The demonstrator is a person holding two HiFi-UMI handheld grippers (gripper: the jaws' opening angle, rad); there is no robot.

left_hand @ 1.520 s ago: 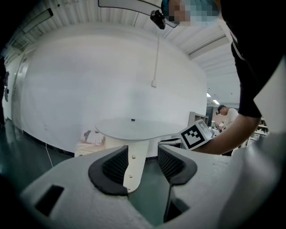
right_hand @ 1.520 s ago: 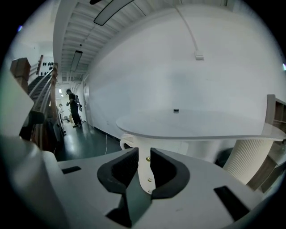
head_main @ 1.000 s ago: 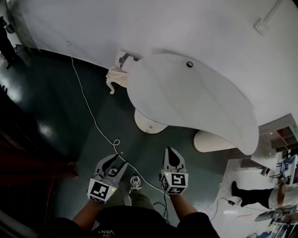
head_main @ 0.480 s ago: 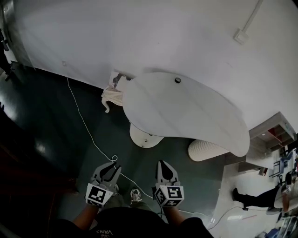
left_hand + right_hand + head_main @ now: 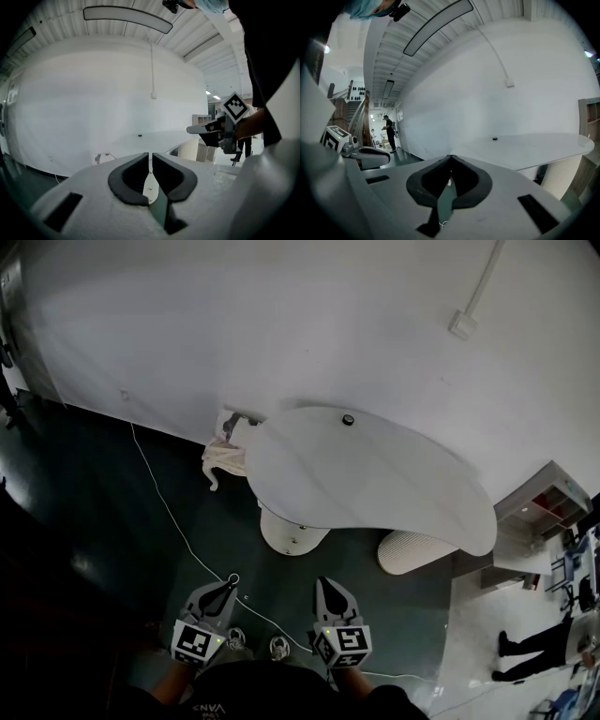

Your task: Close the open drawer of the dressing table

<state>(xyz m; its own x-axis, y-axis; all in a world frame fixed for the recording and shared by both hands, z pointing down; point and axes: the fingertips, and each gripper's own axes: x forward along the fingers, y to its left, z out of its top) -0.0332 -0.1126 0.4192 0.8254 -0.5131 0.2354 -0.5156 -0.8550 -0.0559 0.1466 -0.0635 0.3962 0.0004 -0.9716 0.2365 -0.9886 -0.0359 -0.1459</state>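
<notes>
The white dressing table (image 5: 375,484) has a curved top standing against the white wall. A small dark object (image 5: 348,419) lies on the top. A rounded white drawer (image 5: 291,531) juts out from under the table's front edge. Both grippers hang over the dark floor, well short of the table. The left gripper (image 5: 228,589) has just been closing, and its jaws now meet with nothing between them. The right gripper (image 5: 328,585) is shut and empty. In the left gripper view the left gripper (image 5: 150,153) points at the table (image 5: 140,140). The right gripper (image 5: 450,157) faces it too.
A pale cloth (image 5: 225,457) hangs at the table's left end. A ribbed white cylinder (image 5: 412,549) stands under its right side. A white cable (image 5: 178,521) runs across the floor to my feet. Shelving (image 5: 553,507) stands at the right, and a person (image 5: 525,648) is on the pale floor there.
The left jaws went from wide open to closed. Both grippers slid lower in the head view, away from the table. The table now looks smaller and farther.
</notes>
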